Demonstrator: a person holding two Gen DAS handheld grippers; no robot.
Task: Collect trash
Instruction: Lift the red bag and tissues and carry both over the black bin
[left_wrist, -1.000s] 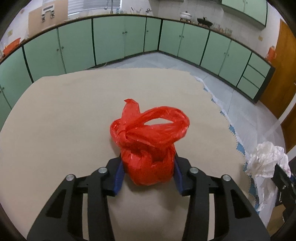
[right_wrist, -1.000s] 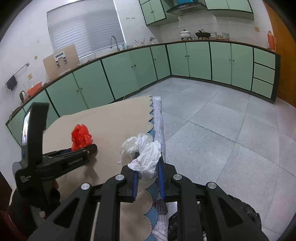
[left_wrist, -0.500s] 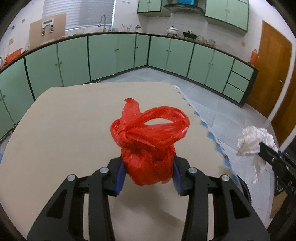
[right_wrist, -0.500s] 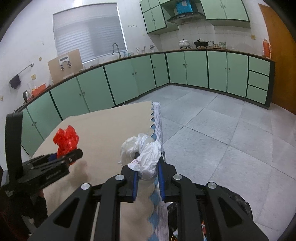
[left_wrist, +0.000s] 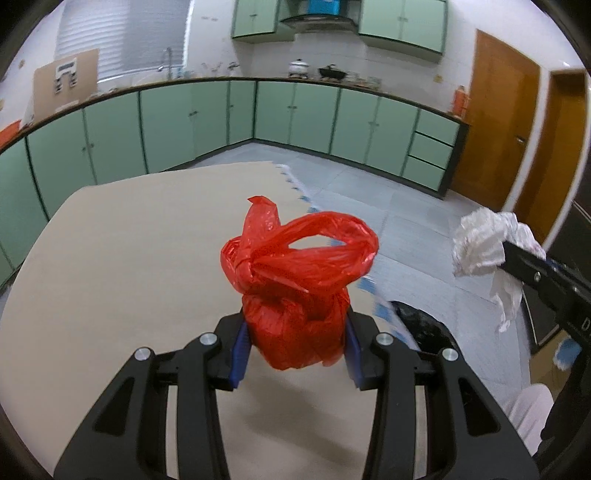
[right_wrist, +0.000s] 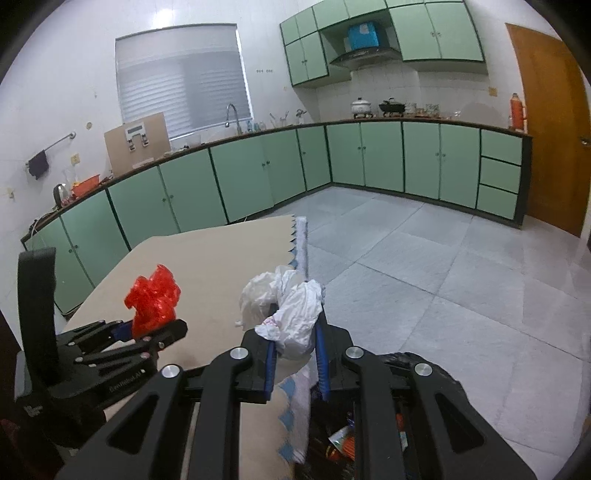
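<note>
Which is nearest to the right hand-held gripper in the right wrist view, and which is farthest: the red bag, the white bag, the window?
1. White bag: between the fingers of the right hand-held gripper.
2. Red bag: to the left, over the table, in the left hand-held gripper.
3. Window: on the far wall, behind the sink.

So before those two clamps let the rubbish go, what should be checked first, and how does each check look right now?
1. Left gripper has a firm hold on the red bag: ok, both pads press its sides.
2. Right gripper has hold of the white bag: ok, pinched between the blue pads.
3. Both bags are lifted off the table: ok.
4. Black bin bag is open to receive them: ok, rubbish shows inside.
5. White bag is over the bin: cannot tell, though the bin lies just below that gripper.
6. Red bag is over the bin: not ok, it hangs above the table.
</note>
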